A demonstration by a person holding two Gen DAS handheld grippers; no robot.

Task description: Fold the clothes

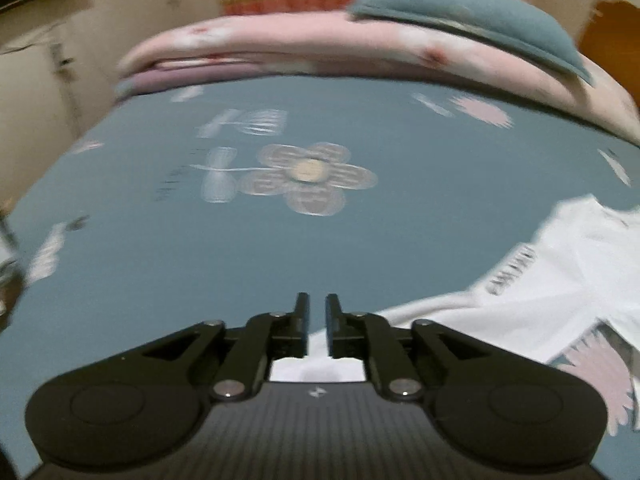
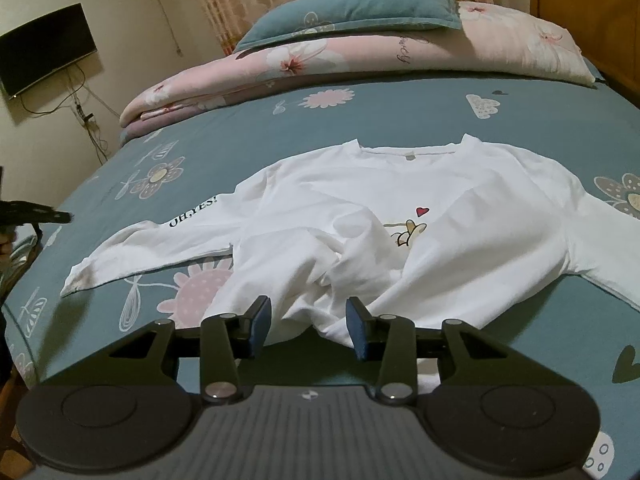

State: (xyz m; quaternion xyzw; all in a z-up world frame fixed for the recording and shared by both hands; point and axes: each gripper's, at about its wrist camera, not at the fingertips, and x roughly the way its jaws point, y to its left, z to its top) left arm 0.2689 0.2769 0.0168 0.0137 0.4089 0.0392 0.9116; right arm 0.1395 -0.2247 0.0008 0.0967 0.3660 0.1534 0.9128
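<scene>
Nearest the camera in the left view was the black two-finger left gripper point(image 1: 317, 330). Its fingers stood only a small way apart, and nothing was between them. It was over the blue-green bed sheet with printed flowers point(image 1: 160, 264). That view was blurry. The white long-sleeved cotton shirt point(image 1: 560, 276) lay off to the right of those fingers, with some white cloth showing just under the gripper too. I could not tell if the fingers touched it.

In the right view, the black right gripper with blue pads point(image 2: 308, 322) was about half open. The bunched bottom hem of the white shirt point(image 2: 400, 216) sat between its fingers, but the pads did not seem to press on it. The shirt lay face up across the sheet point(image 2: 400, 112). Its neck pointed away toward the folded pink flowered quilt point(image 2: 280, 68) and the blue-green pillow point(image 2: 348, 12). Its arms stretched out left and right, and the left sleeve with black letters point(image 2: 160, 236) reached far to the left.

So the right gripper was nearer the hem, and the left one was nearer that long sleeve.
</scene>
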